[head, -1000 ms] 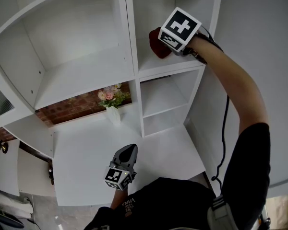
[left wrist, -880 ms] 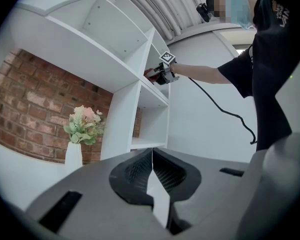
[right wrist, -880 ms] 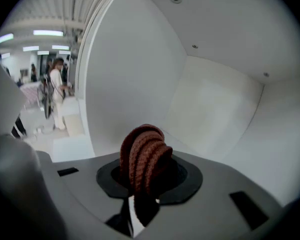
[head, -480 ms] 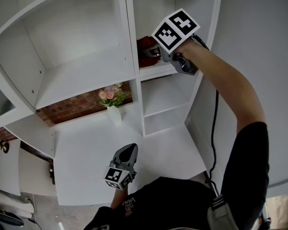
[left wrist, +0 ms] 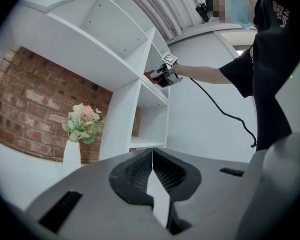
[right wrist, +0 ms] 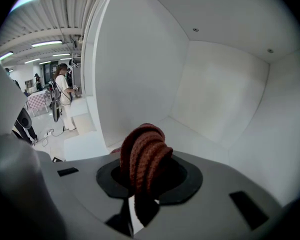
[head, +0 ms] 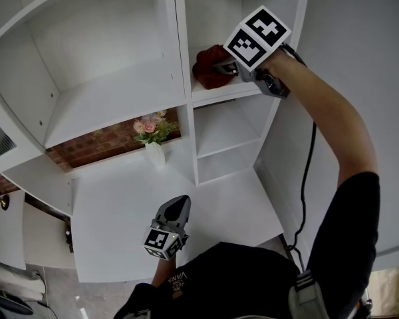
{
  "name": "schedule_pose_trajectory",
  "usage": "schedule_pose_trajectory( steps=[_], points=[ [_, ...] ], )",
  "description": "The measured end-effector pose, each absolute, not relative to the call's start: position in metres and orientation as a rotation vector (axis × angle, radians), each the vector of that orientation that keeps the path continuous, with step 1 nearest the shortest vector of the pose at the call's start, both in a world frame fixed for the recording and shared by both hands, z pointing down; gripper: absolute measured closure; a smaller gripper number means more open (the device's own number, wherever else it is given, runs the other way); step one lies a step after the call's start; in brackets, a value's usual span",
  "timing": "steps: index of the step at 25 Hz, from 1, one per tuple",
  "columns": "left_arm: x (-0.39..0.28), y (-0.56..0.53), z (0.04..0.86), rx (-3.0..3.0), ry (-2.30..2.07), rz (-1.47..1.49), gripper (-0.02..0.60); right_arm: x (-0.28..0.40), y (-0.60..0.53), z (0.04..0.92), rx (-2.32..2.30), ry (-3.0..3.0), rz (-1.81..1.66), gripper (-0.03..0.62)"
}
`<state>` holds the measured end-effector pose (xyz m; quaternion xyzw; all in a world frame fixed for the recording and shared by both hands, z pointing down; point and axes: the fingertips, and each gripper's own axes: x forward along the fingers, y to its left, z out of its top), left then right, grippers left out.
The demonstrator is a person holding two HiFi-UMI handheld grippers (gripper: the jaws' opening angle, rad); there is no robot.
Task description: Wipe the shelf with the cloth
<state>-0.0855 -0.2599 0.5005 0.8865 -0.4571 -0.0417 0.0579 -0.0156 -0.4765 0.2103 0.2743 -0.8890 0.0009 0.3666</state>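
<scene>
**A:** Where to look for the dark red knitted cloth [head: 205, 70]?

**B:** Up in the narrow cubby of the tall white board shelf [head: 219, 93], low by the flat board and close to the left wall. Pinched tight in the grey and black fingers [right wrist: 184, 178] of the right gripper [head: 218, 65]. Bunched up in thick, ropey folds.

**A:** And the right arm?

**B:** Stretched up and forward, with the elbow a little bent. Bare from the wrist to a black sleeve. Topped with a white cube with black square marks [head: 256, 37]. Trailing a thin black cable [head: 307, 178] down beside the arm.

**A:** And lower down?

**B:** Left gripper [head: 179, 206] held close to the tummy, over the flat white tabletop [head: 113, 231], pointing toward the shelf. Ribbed black fingers [left wrist: 135, 174] there pressed together, with nothing caught between them.

**A:** Anything else on that tabletop?

**B:** Just a small white vase [head: 154, 156] at the back, full of pink flowers and green leaves [head: 149, 128]. Right behind it, a rough red brick wall [head: 106, 148].

**A:** And inside the cubby?

**B:** Smooth, plain white walls all round, with tiny round holes in the top board. Far off to the left in the right gripper view, a person [right wrist: 65, 96] standing in a bright room under long ceiling lights.
</scene>
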Motion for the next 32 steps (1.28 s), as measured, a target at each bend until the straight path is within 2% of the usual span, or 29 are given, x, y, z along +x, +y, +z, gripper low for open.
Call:
schedule_pose_trajectory(
  steps=[12, 18, 32],
  points=[
    [-0.075, -0.261, 0.506, 2.713, -1.317, -0.115, 0.572, 0.080, -0.496, 0.213, 0.949, -2.089, -0.027, 0.494],
    [-0.067, -0.263, 0.507, 2.733, -1.269, -0.116, 0.572, 0.121, -0.499, 0.212, 1.038, -1.802, -0.278, 0.496],
    [-0.060, -0.260, 0.504, 2.740, -1.255, -0.107, 0.572, 0.116, -0.484, 0.203, 1.077, -1.743, -0.527, 0.494]
  ],
)
